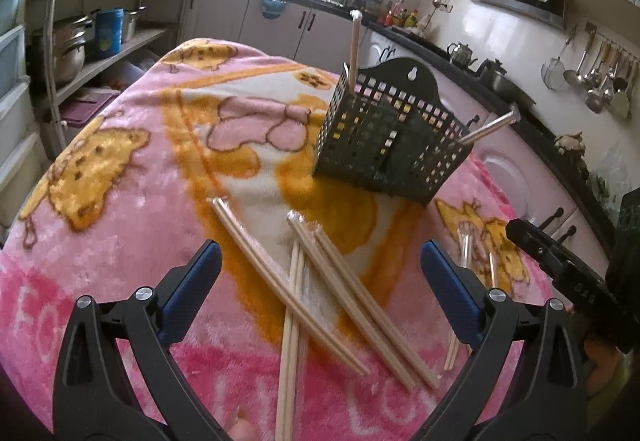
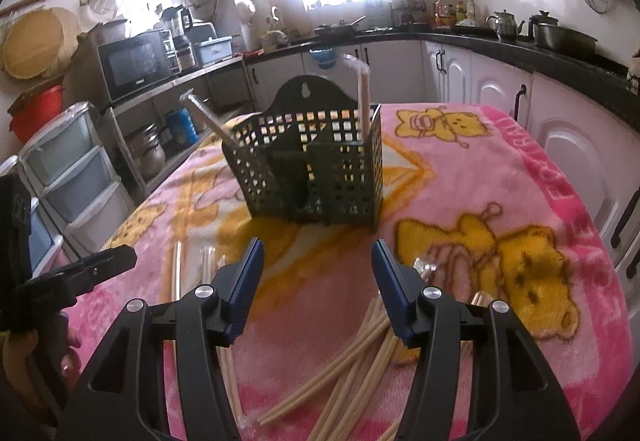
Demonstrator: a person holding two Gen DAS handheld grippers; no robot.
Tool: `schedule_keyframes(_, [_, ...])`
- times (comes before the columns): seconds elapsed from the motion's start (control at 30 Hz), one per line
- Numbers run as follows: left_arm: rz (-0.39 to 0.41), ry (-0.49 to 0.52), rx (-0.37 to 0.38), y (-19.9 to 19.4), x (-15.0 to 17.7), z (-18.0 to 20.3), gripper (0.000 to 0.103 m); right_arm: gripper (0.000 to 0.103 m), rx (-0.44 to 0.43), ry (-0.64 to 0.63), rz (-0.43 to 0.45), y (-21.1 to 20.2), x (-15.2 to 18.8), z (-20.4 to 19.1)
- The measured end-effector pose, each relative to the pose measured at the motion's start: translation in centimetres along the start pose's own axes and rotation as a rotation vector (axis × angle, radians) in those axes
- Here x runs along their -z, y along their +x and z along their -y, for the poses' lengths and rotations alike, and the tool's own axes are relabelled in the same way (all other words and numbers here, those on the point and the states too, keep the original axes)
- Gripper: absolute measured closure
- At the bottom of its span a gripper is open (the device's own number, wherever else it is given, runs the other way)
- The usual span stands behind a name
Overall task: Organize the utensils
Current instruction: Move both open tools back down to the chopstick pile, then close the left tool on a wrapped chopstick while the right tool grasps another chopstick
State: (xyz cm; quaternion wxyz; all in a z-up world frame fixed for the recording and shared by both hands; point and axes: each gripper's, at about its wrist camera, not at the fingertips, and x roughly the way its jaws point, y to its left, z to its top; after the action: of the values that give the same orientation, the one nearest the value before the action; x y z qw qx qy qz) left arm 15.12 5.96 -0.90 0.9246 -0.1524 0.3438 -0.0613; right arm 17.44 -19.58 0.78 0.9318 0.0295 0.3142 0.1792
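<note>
While two wrapped chopstick pairs already stand in the black basket (image 1: 384,145), both the left gripper (image 1: 320,289) and right gripper (image 2: 318,281) hover released over loose chopsticks (image 1: 320,293) at six o'clock of it, so a pick-up seems next, needing one gripper to settle around a single pair.

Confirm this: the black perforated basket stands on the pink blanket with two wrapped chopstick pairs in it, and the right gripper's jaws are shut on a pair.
Not quite. The right gripper holds nothing: in the right wrist view its jaws stand open with only blanket between them. The rest holds: the basket stands there with two wrapped chopstick pairs in it.
</note>
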Motion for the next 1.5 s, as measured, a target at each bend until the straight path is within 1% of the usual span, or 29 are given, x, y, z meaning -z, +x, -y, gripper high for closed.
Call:
schedule_keyframes(0.23, [-0.053, -0.029, -0.011, 0.8, 1.0, -0.9, 0.012, 0.049, 0.005, 0.021, -0.042, 0.2, 1.2, 0.7])
schedule_keyframes(0.43, [-0.113, -0.072, 0.016, 1.8, 2.3, -1.7, 0.012, 0.049, 0.006, 0.04, -0.078, 0.5, 2.2, 1.5])
schedule_keyframes(0.63, [-0.179, -0.121, 0.058, 2.8, 3.2, -2.5, 0.012, 0.049, 0.025, 0.076, -0.122, 1.2, 3.2, 3.1])
schedule_keyframes(0.7, [-0.198, -0.134, 0.06, 3.2, 3.2, -2.8, 0.012, 0.049, 0.032, 0.09, -0.134, 1.5, 3.3, 3.7])
schedule_keyframes(0.8, [-0.217, -0.132, 0.05, 3.9, 3.0, -3.3, 0.018, 0.049, 0.047, 0.122, -0.156, 2.4, 3.1, 4.8])
schedule_keyframes(0.83, [-0.231, -0.147, 0.063, 4.2, 2.8, -3.6, 0.02, 0.049, 0.051, 0.127, -0.161, 2.6, 3.1, 5.0])
schedule_keyframes(0.9, [-0.245, -0.165, 0.066, 4.7, 2.4, -4.1, 0.026, 0.049, 0.059, 0.152, -0.179, 3.5, 2.7, 5.9])
schedule_keyframes(0.97, [-0.257, -0.161, 0.065, 5.1, 1.7, -4.5, 0.035, 0.049, 0.064, 0.181, -0.207, 4.5, 2.3, 6.7])
schedule_keyframes(1.0, [-0.268, -0.166, 0.065, 5.4, 1.3, -4.8, 0.038, 0.05, 0.066, 0.191, -0.215, 4.9, 2.1, 6.9])
schedule_keyframes(1.07, [-0.281, -0.187, 0.071, 5.8, 0.7, -5.4, 0.047, 0.055, 0.068, 0.208, -0.229, 5.8, 1.6, 7.6])
schedule_keyframes(1.13, [-0.29, -0.201, 0.07, 6.4, 0.0, -6.0, 0.05, 0.056, 0.067, 0.23, -0.242, 6.5, 1.1, 8.1])
schedule_keyframes(1.17, [-0.295, -0.209, 0.07, 6.7, -0.2, -6.2, 0.053, 0.059, 0.069, 0.239, -0.247, 6.8, 1.0, 8.3])
schedule_keyframes(1.3, [-0.313, -0.237, 0.083, 7.4, -0.9, -6.8, 0.054, 0.065, 0.052, 0.291, -0.279, 7.9, 0.3, 9.4])
schedule_keyframes(1.37, [-0.323, -0.246, 0.089, 7.8, -1.3, -7.0, 0.054, 0.071, 0.027, 0.331, -0.299, 8.5, 0.2, 10.0])
schedule_keyframes(1.4, [-0.33, -0.263, 0.098, 8.0, -1.4, -7.2, 0.054, 0.072, 0.021, 0.348, -0.31, 8.7, 0.2, 10.3])
schedule_keyframes(1.43, [-0.335, -0.274, 0.101, 8.3, -1.6, -7.4, 0.054, 0.077, 0.017, 0.362, -0.318, 8.9, 0.2, 10.5])
schedule_keyframes(1.47, [-0.34, -0.281, 0.101, 8.4, -1.8, -7.5, 0.055, 0.081, 0.014, 0.374, -0.323, 9.0, 0.3, 10.7])
schedule_keyframes(1.5, [-0.345, -0.284, 0.098, 8.7, -2.1, -7.6, 0.057, 0.083, 0.012, 0.379, -0.325, 9.1, 0.3, 10.9])
